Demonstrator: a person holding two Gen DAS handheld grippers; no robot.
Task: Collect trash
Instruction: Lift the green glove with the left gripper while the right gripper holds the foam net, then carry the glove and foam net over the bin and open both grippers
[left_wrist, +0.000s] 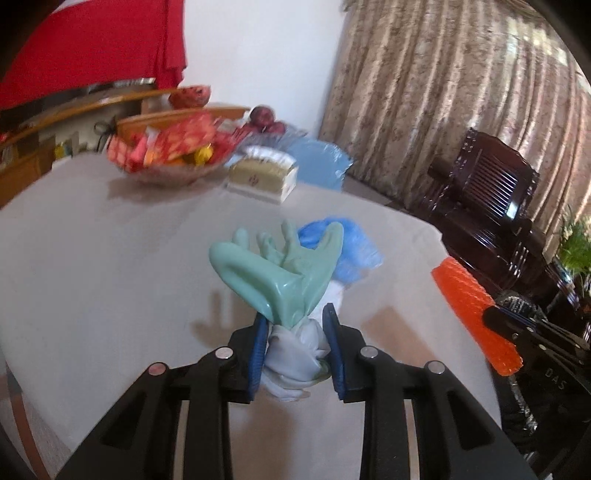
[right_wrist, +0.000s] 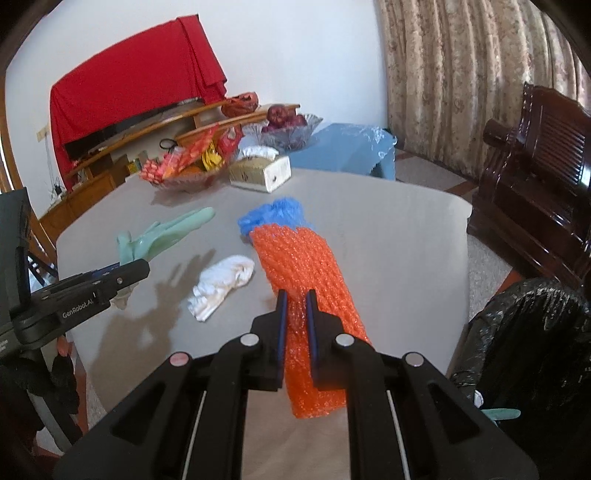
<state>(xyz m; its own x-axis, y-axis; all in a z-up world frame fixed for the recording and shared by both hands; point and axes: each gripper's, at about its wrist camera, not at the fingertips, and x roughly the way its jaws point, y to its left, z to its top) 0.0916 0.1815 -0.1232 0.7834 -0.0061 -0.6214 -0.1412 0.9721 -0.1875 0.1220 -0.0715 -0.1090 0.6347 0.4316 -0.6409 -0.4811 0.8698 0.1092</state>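
Note:
My left gripper is shut on a pale green rubber glove and holds it above the grey table; the glove also shows in the right wrist view. My right gripper is shut on an orange bubble-wrap sleeve, lifted over the table; the sleeve shows at the right of the left wrist view. A crumpled white cloth and a blue crumpled plastic cover lie on the table.
A black-lined trash bin stands right of the table. A glass bowl of snacks, a tissue box and a fruit bowl sit at the far end. A dark wooden chair stands at right.

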